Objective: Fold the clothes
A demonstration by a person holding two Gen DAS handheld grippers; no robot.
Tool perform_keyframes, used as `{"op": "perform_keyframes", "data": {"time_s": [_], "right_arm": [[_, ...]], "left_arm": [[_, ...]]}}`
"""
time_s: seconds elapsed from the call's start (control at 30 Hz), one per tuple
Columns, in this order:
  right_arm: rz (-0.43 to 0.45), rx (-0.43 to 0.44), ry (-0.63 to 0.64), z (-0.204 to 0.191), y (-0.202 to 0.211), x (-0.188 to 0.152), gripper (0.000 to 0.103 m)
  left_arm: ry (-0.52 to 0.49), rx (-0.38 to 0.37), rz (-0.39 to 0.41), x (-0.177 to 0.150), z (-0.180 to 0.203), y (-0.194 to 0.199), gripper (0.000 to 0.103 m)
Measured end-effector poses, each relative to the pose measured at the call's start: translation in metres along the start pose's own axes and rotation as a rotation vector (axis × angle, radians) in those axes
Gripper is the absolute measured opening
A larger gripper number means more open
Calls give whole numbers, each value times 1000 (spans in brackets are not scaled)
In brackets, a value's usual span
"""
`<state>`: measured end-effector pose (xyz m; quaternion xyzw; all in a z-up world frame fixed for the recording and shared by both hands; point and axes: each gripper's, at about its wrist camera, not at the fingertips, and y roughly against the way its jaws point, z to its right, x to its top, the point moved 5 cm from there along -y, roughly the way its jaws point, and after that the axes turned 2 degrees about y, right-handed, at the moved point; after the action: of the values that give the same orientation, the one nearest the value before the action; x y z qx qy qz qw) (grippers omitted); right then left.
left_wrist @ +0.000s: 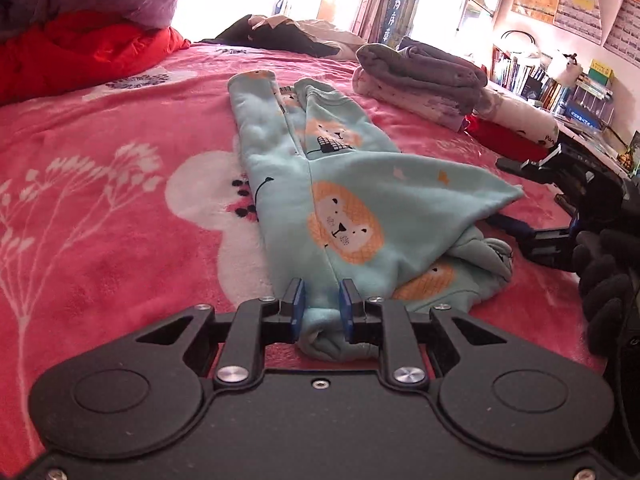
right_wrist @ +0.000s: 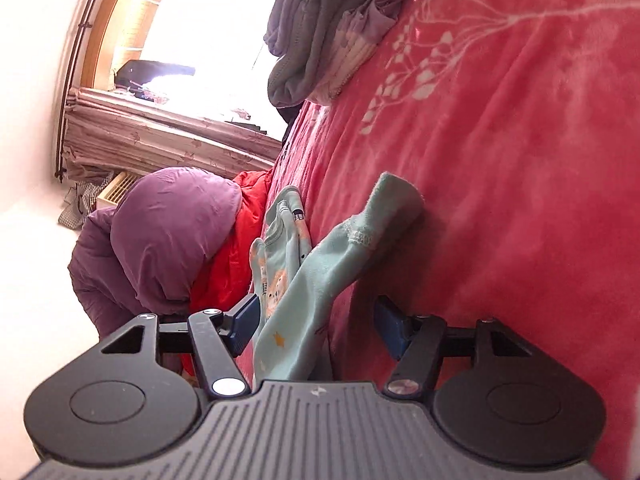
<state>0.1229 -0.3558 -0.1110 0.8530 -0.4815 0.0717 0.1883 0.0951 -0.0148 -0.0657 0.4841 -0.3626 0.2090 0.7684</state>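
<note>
1. The left wrist view looks across a pink flowered blanket on a bed. A mint-green lion-print garment lies along the middle of it, its narrow end towards the far edge, where the window glares.
2. The left gripper is narrow, its blue pads pinching a bunched fold of the garment's near end.
3. Only this view shows the right gripper from outside: it comes in from the bed's right edge, held by a black-gloved hand, its fingers spread on either side of the garment's pointed right corner.
4. Only this view shows the folded grey clothes stacked towards the far right corner, and the bookshelf beyond the bed's right edge.
5. The right wrist view is rolled, so the blanket stands like a wall on the right side. The right gripper is wide; the garment's corner hangs between its pads, close against one and well clear of the other, so not clamped.
6. Only this view shows a purple padded coat lying on a red one at the bed's far side, and pleated curtains by the window.
</note>
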Motion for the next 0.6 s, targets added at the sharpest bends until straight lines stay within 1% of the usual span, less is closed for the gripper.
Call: {"op": "perform_keyframes", "data": {"time_s": [0.13,0.2,0.27,0.3,0.37,0.4,0.47,0.5,0.53,0.57,0.6], "right_arm": [[47,37,-63,8,2,8,60],[62,51,-93,11,5,11,59],[74,44,-89,12,6,12,58],[80,38,-85,13,6,13,55],[87,33,-74,13,5,15,53],[94,32,-67,13,6,16,49],[117,38,-59,12,9,20,46],[128,42,-57,12,11,23,36],[141,48,-41,10,14,25,21],[154,55,-6,4,17,28,13],[165,61,38,-3,19,31,9]], "left_arm": [[-48,-6,76,23,2,29,18],[-127,18,84,29,8,33,23],[-207,26,79,25,16,30,38],[-231,15,70,20,20,26,41],[-280,-5,52,10,28,18,41],[-325,-5,38,5,33,14,42],[-449,20,13,-8,44,6,42],[-491,33,8,-12,47,2,42],[-519,44,7,-14,49,-2,42],[-547,56,6,-16,51,-5,42],[-574,68,5,-18,53,-9,42]]}}
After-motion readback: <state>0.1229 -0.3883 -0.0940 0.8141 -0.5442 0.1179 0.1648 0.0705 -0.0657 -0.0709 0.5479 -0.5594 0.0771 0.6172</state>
